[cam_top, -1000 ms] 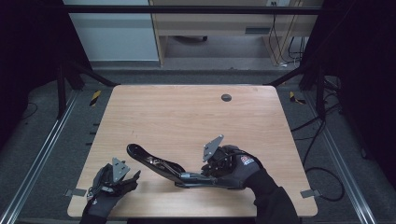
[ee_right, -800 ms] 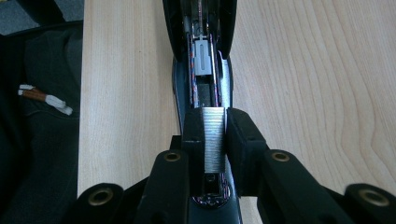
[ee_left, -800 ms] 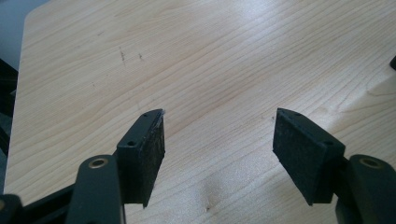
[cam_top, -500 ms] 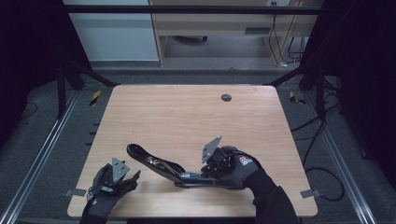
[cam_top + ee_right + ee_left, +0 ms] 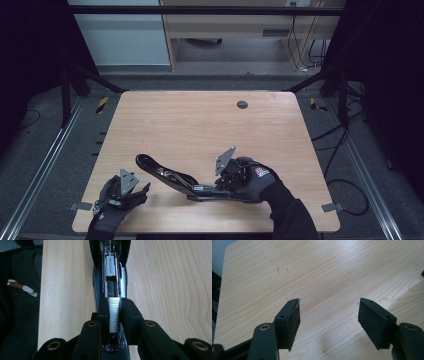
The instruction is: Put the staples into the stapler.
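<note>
The right gripper (image 5: 115, 312) is keeping its narrowed jaws clamped on a strip of staples (image 5: 114, 315) over the opened stapler (image 5: 175, 177) near the tabletop's front edge, unmoved, so loading is pausing

The table (image 5: 200, 125) was light wood with a fine grain pattern and a small dark round spot (image 5: 242, 104) near its far edge. The stapler (image 5: 170, 176) was black, its open channel silver-grey. The strip of staples (image 5: 114, 312) was silver with fine ribbing. Both grippers, left (image 5: 329, 315) and right (image 5: 114, 315), had black jaws. The gloves (image 5: 260, 180) were black, with a red-and-white mark.
</note>
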`<state>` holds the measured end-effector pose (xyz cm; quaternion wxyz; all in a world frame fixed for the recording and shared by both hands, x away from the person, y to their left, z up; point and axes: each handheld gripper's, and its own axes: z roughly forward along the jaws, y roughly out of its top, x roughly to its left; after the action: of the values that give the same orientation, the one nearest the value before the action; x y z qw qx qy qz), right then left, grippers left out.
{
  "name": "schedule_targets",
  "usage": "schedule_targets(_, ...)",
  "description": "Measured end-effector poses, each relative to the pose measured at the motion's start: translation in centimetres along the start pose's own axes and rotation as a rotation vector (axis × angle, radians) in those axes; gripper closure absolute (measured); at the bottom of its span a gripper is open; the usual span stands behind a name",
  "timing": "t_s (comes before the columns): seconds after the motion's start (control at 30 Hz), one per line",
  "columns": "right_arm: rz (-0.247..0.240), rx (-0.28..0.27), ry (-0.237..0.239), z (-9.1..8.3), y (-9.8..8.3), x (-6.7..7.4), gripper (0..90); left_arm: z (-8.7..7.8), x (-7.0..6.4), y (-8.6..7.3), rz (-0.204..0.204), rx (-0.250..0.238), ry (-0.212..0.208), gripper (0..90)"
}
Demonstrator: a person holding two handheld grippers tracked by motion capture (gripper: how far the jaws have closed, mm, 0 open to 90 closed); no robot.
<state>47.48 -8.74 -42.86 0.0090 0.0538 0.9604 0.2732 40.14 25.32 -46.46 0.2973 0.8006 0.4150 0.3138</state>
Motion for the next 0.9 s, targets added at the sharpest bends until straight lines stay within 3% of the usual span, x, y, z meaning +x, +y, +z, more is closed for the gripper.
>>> schedule_targets(0.67, -0.03, 0.008, 0.008, 0.35, -0.1, -0.06, 78.2, 0.04, 0.03, -0.02, -0.001, 0.003, 0.002, 33.6)
schedule_targets(0.9, -0.004, -0.001, 0.0, 0.42, -0.06, -0.05, 75.4, 0.03, 0.03, -0.02, -0.002, 0.002, 0.002, 33.6)
